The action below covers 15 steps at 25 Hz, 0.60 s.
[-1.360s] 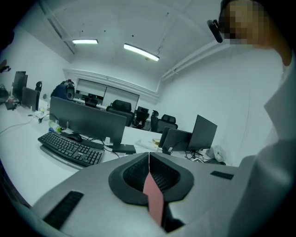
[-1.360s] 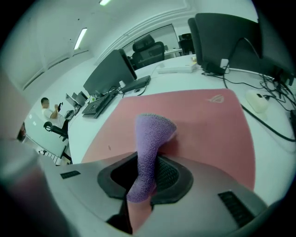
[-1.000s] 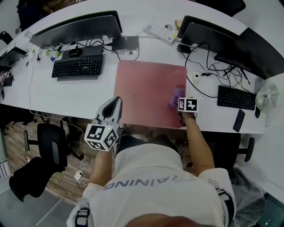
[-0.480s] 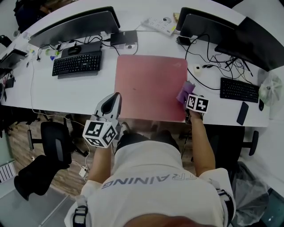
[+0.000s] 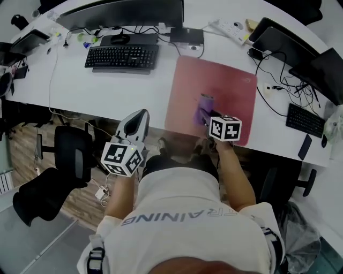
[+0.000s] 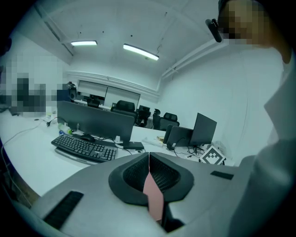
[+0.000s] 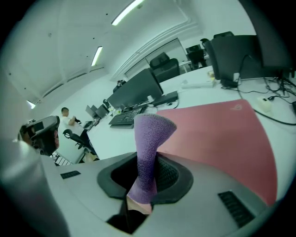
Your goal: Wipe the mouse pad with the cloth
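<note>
A pink mouse pad [image 5: 214, 85] lies on the white desk [image 5: 102, 93], and it fills the right half of the right gripper view as the mouse pad [image 7: 222, 129]. My right gripper [image 5: 206, 119] is over the pad's front middle, shut on a purple cloth [image 5: 202, 109] that rests on the pad. In its own view the cloth [image 7: 149, 139] stands up from between the jaws of the right gripper [image 7: 147, 172]. My left gripper [image 5: 138, 124] hangs off the desk's front edge, left of the pad. The left gripper [image 6: 149, 169] is shut with nothing in it.
A black keyboard [image 5: 122, 56] and a monitor [image 5: 120, 12] sit to the left of the pad. More monitors, tangled cables, a second keyboard [image 5: 304, 119] and a power strip [image 5: 231, 25] crowd the right and back. An office chair [image 5: 69, 160] stands below the desk edge.
My right gripper has dragged the cloth left across the pad, from its right edge to the front middle. The left gripper has stayed near the desk's front edge.
</note>
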{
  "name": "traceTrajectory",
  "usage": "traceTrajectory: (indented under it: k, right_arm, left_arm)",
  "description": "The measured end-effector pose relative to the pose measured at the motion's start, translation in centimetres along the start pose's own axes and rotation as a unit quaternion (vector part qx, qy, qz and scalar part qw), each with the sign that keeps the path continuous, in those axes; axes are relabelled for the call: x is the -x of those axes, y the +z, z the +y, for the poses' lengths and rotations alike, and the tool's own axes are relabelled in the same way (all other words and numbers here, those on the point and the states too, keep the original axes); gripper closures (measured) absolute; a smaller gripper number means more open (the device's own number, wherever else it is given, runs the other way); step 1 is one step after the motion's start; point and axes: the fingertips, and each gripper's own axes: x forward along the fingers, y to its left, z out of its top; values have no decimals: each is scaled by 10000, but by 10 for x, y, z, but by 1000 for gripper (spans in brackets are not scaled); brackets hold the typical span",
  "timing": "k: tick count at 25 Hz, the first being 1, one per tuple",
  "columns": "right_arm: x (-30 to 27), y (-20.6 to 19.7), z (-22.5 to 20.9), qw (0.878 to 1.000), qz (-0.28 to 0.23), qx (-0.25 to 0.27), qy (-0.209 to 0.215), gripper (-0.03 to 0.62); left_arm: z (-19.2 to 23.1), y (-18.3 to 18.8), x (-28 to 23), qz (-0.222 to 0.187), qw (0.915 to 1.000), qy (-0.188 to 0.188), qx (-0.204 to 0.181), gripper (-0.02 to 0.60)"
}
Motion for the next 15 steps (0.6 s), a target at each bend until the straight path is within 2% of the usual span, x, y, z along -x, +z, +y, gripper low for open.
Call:
traceTrajectory:
  k: [4, 7, 12, 15]
  right_arm:
    - [-56, -21, 81, 9980, 310, 240, 491, 496]
    - [-95, -36, 127, 9954, 500, 432, 698, 496]
    - [-150, -60, 178, 9922, 767, 737, 648, 496]
    - [-171, -75, 184, 9904, 975, 839, 497, 496]
  left_arm:
    - [43, -7, 41, -1, 9997, 241, 80, 549]
    - [73, -14, 68, 44, 9994, 349, 78, 549]
    - [115, -27, 104, 98, 9990, 417, 126, 549]
    - [126, -31, 111, 101, 9992, 335, 183, 549]
